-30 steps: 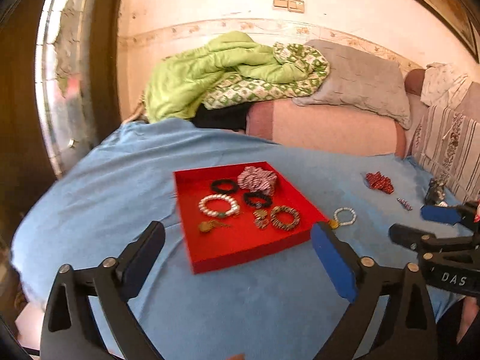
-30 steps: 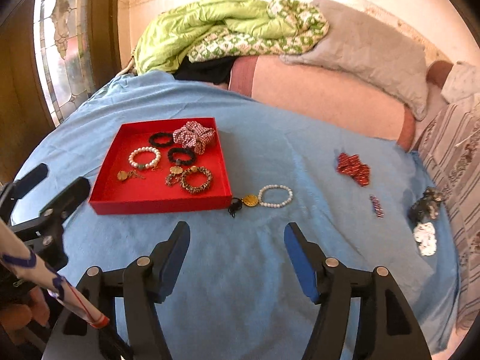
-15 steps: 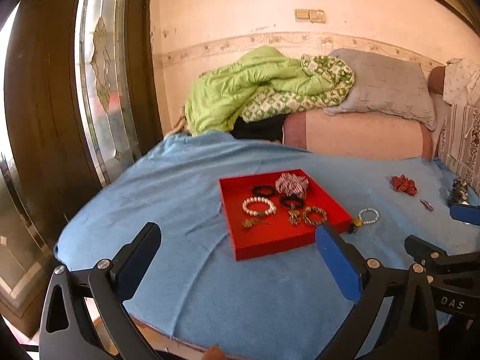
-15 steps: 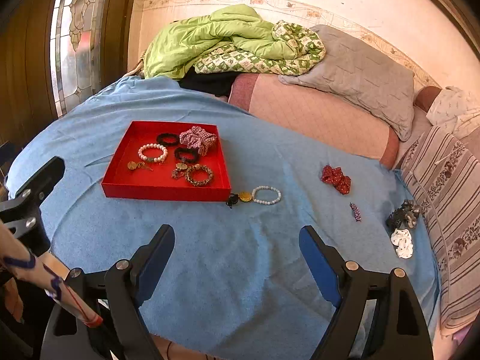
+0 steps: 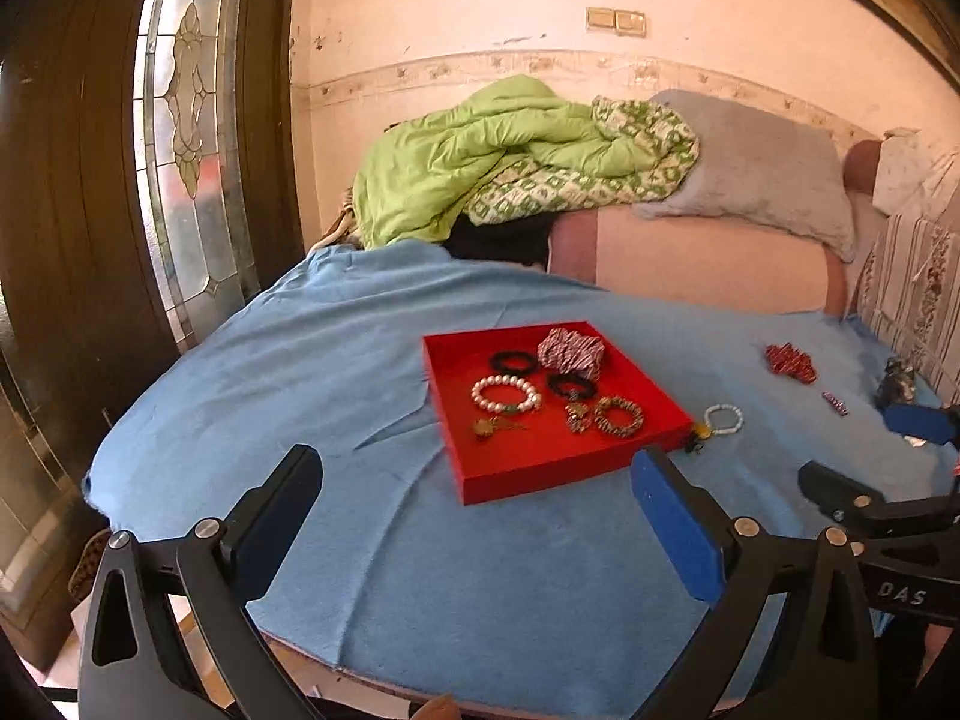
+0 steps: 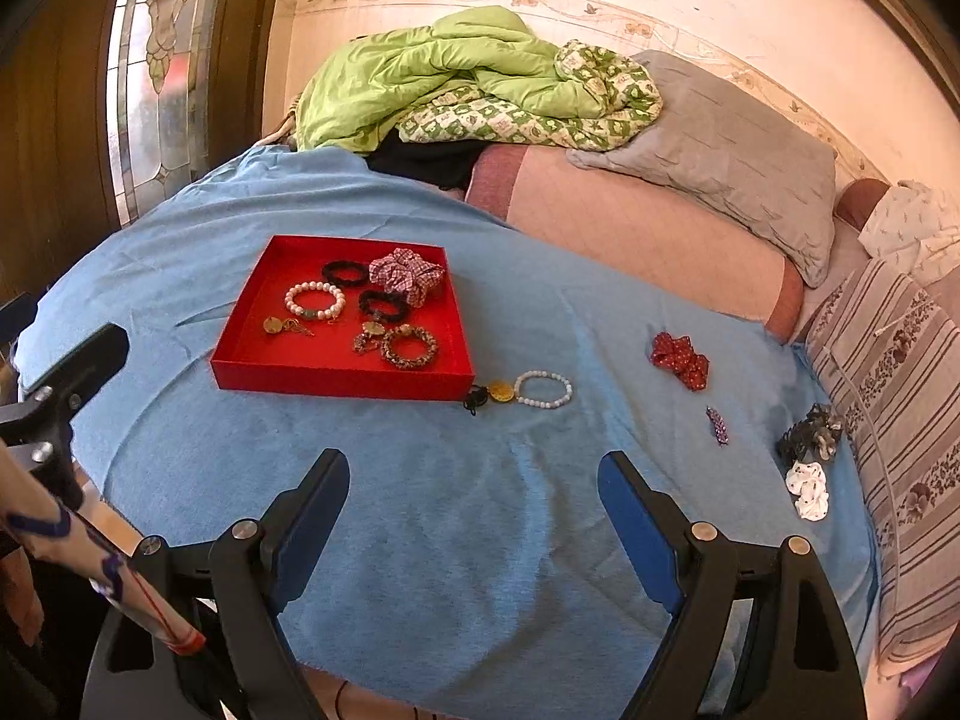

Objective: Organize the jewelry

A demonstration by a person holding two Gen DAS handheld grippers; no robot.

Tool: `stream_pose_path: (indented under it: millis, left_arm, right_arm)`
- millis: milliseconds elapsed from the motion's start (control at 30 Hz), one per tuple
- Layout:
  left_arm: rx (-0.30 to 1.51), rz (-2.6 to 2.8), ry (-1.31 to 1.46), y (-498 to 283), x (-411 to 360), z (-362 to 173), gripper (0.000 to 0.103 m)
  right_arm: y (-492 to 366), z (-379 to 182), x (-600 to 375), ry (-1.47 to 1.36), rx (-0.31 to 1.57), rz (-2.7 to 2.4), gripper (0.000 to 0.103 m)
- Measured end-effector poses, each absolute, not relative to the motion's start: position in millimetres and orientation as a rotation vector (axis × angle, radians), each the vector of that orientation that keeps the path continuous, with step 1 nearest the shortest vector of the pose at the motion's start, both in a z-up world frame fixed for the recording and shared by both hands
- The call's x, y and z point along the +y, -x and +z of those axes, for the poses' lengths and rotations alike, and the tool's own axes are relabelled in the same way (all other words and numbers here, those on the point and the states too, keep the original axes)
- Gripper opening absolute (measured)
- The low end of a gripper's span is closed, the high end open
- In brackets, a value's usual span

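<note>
Blue blanket (image 6: 480,540) covers the bed, and the jewelry is only partly put away.

On the left, my left gripper (image 5: 474,516) is wide open and holds nothing. Next comes the red tray (image 6: 336,381) with bracelets already inside. Just beside its right corner lies the white bead bracelet (image 6: 543,390), and I think it goes in next. My right gripper (image 6: 474,516) is wide open and empty too. I should come down slowly and pinch the beads, not the blanket. Farther right lie a red scrunchie (image 6: 681,359) and a small clip (image 6: 717,425). Nothing blocks the way.
</note>
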State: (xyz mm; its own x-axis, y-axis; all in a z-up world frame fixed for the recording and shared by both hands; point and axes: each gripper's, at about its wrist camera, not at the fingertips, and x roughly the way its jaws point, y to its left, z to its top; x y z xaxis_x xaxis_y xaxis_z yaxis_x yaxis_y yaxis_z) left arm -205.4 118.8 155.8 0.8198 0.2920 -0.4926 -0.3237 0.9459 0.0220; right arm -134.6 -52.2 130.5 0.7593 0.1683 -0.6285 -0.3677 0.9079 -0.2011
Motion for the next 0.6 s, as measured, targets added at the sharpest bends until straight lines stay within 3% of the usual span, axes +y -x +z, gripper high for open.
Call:
stream_pose_path:
  millis: [600]
  left_arm:
    - [0.605, 0.347, 0.039, 196.1, 128.3, 133.8, 0.102]
  right_arm:
    - [138.3, 121.8, -39.6, 0.369, 0.663, 0.310, 0.088]
